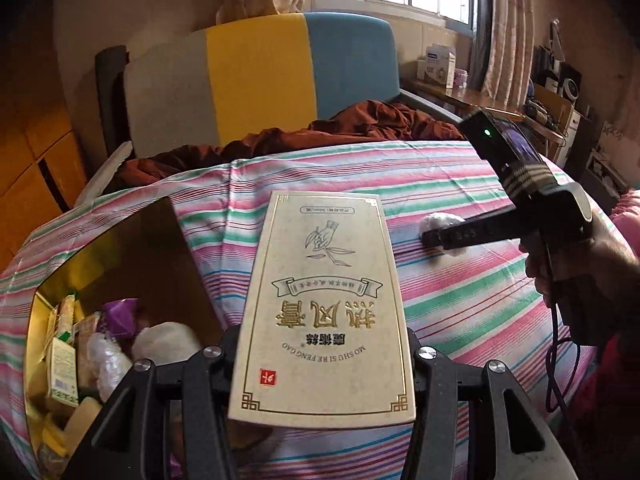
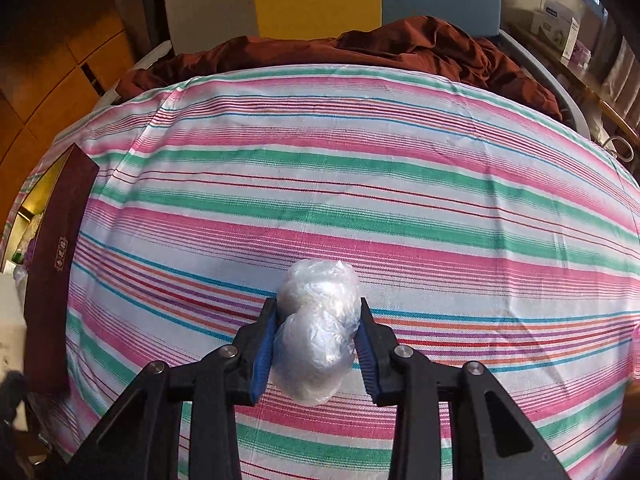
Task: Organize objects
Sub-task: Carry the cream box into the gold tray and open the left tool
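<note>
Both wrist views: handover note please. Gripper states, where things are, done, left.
Left gripper: shut on the beige flat box, held above the striped bedsheet.
Right gripper: shut on the plastic-wrapped bundle, which is down at the sheet; I can't tell if it has lifted off.
Gold-lined open box sits at the left of the bed.
Done: it already holds packets and wrapped items.
Left: presumably put the beige flat box and the bundle into it. No other loose items show on the sheet.
</note>
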A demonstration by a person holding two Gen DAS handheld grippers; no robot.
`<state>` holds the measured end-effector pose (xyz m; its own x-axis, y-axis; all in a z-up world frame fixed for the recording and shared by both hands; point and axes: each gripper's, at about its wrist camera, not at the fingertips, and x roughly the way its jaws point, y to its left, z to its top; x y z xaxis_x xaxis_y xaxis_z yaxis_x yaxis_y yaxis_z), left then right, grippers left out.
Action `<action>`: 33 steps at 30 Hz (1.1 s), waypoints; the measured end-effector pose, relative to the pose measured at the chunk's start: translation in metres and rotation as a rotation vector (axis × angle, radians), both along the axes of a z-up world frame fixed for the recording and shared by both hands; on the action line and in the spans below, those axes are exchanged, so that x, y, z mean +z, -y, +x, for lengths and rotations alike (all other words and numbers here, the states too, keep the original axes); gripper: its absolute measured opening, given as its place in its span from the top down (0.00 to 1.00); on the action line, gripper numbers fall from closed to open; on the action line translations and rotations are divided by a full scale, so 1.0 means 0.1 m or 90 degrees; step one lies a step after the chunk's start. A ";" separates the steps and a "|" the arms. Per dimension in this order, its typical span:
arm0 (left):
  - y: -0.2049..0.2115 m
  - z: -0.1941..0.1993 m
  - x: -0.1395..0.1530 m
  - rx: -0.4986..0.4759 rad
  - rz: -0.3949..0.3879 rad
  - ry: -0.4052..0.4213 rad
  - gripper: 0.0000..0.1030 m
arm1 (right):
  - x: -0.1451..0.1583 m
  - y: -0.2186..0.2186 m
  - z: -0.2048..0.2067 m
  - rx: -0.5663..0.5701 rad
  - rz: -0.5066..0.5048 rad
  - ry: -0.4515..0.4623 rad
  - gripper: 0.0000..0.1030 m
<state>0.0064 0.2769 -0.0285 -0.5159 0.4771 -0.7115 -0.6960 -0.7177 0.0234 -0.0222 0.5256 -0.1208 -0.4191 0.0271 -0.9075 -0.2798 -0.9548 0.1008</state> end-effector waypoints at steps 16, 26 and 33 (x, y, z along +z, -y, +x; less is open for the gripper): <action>1.58 -1.13 -0.15 0.280 0.007 0.077 0.49 | 0.11 0.38 -0.09 0.018 0.040 0.019 0.66; 1.70 -1.07 -0.20 0.278 0.019 0.066 0.30 | 0.63 1.30 -0.36 0.106 0.001 -0.087 0.66; 1.94 -0.83 -0.04 0.300 0.042 0.036 0.29 | 0.79 1.99 -0.60 0.175 -0.024 -0.125 0.66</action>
<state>-0.0768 0.0825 -0.0323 -0.6478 0.2460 -0.7210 -0.2941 -0.9538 -0.0612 -0.0818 0.3262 -0.0414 -0.5727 -0.1424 -0.8073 0.0149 -0.9864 0.1634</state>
